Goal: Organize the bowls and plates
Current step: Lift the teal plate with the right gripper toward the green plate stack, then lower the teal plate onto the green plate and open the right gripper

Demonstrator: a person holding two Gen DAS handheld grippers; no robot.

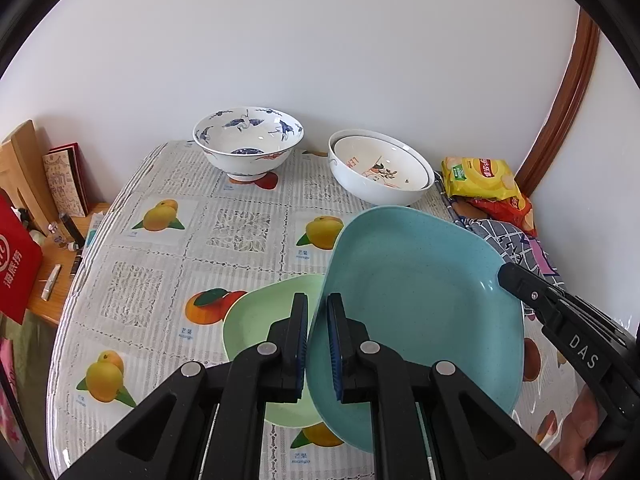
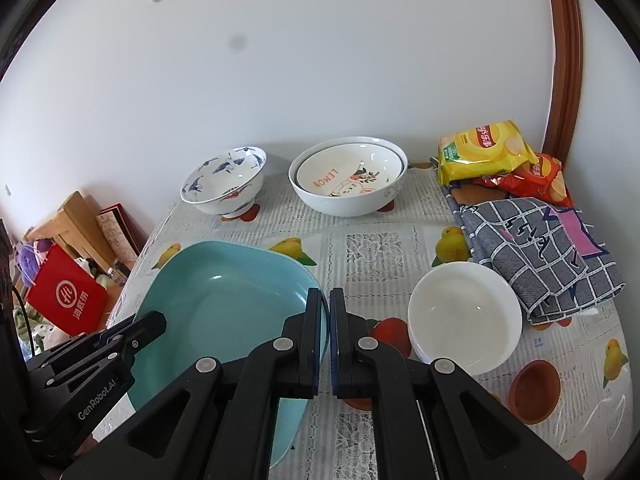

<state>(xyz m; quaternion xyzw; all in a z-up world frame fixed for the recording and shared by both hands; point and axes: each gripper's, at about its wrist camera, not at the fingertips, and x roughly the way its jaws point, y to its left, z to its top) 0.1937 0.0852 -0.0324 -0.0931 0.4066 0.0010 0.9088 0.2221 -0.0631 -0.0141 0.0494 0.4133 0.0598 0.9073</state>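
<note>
A teal plate (image 1: 420, 304) is held tilted above the table between both grippers. My left gripper (image 1: 318, 312) is shut on its left rim. My right gripper (image 2: 325, 308) is shut on its right rim; the plate also shows in the right wrist view (image 2: 224, 304). A light green plate (image 1: 260, 320) lies on the table under the teal one. A blue-patterned bowl (image 1: 248, 142) and a white bowl (image 1: 380, 172) with a smaller bowl nested inside stand at the back. A stack of plain white bowls (image 2: 464, 316) sits to the right.
Yellow and red snack bags (image 2: 486, 150) and a checked cloth (image 2: 540, 252) lie at the back right by the wall. The fruit-print tablecloth (image 1: 160, 264) covers the table. A side shelf with a red bag (image 2: 66, 300) and books stands left of the table edge.
</note>
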